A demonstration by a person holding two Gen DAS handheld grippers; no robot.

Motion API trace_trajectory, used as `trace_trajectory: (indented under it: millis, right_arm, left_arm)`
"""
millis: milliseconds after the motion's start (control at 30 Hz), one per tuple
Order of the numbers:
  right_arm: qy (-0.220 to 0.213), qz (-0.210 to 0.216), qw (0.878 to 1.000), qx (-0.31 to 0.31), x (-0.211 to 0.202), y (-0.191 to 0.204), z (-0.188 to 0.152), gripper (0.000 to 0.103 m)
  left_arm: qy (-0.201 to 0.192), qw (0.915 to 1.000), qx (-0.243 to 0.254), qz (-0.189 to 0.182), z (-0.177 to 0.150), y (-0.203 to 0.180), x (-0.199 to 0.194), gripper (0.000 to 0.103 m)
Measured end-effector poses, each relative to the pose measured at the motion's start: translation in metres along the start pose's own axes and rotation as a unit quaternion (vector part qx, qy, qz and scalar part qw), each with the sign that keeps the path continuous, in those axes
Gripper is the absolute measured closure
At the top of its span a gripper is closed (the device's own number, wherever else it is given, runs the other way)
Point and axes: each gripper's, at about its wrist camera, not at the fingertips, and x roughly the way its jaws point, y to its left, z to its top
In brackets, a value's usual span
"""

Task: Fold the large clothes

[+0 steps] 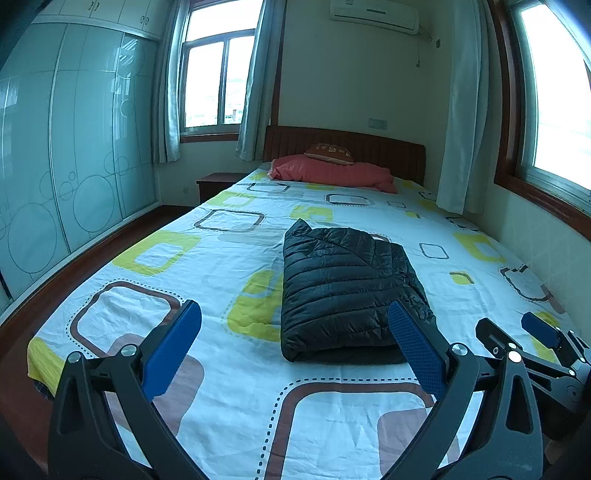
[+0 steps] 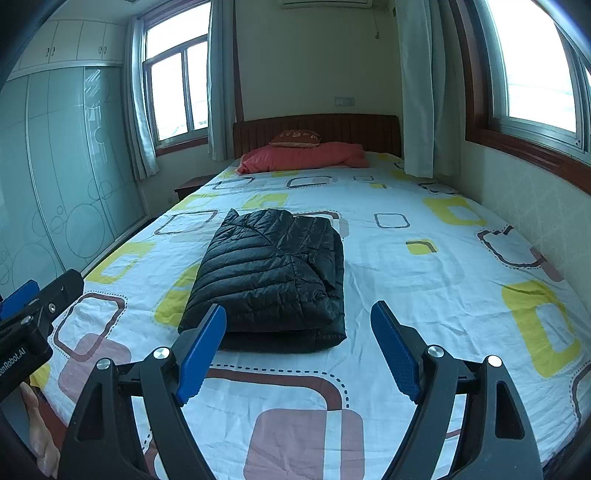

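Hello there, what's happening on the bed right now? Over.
Left gripper open, empty. Right gripper open, empty. Black puffer jacket folded on bedsheet, untouched. Nothing in the way.

This is a bedroom in a home. A wide bed [image 1: 122,310] with a patterned sheet fills the room, its wooden headboard [image 1: 369,147] against the far wall, with a red pillow [image 1: 332,173] at that end. A mirrored sliding wardrobe [image 1: 74,147] lines one side, beside curtained windows [image 1: 210,81], a nightstand [image 1: 216,182] and a wall air conditioner [image 1: 375,14].
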Motion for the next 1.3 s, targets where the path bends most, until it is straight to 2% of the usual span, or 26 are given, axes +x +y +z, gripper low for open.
trace_trajectory:
  millis: [233, 667, 767, 867, 967, 1067, 1167, 1300]
  right_arm:
    - [0.003, 0.001, 1.000, -0.002, 0.001, 0.002, -0.001, 0.024]
    - [0.005, 0.001, 1.000, 0.000, 0.003, 0.002, -0.002, 0.024]
    - [0.008, 0.001, 1.000, -0.001, 0.006, 0.002, -0.004, 0.024]
    - [0.013, 0.001, 1.000, -0.001, 0.009, 0.002, -0.006, 0.024]
    - [0.019, 0.001, 1.000, -0.002, 0.014, 0.003, -0.007, 0.024]
    - [0.025, 0.004, 1.000, -0.003, 0.020, 0.002, -0.009, 0.024]
    - [0.027, 0.003, 1.000, -0.003, 0.024, 0.001, -0.011, 0.024]
    - [0.032, -0.001, 0.999, 0.003, 0.035, -0.005, -0.013, 0.024]
  left_arm:
    - [-0.001, 0.9999, -0.005, 0.010, 0.000, 0.002, 0.001, 0.002]
    - [-0.006, 0.9999, 0.007, -0.009, 0.004, -0.006, 0.006, 0.002]
    - [-0.006, 0.9999, 0.006, -0.011, 0.004, -0.005, 0.011, 0.002]
    - [0.002, 0.9999, 0.007, 0.007, 0.003, -0.005, 0.018, 0.002]
    - [0.010, 0.9999, 0.005, 0.011, 0.001, -0.004, 0.025, 0.002]
    - [0.008, 0.9999, 0.007, 0.002, 0.000, -0.004, 0.031, 0.002]
    - [0.004, 0.9999, 0.006, 0.009, -0.002, -0.004, 0.037, 0.002]
    - [0.017, 0.9998, 0.000, 0.010, -0.004, 0.000, 0.055, 0.002]
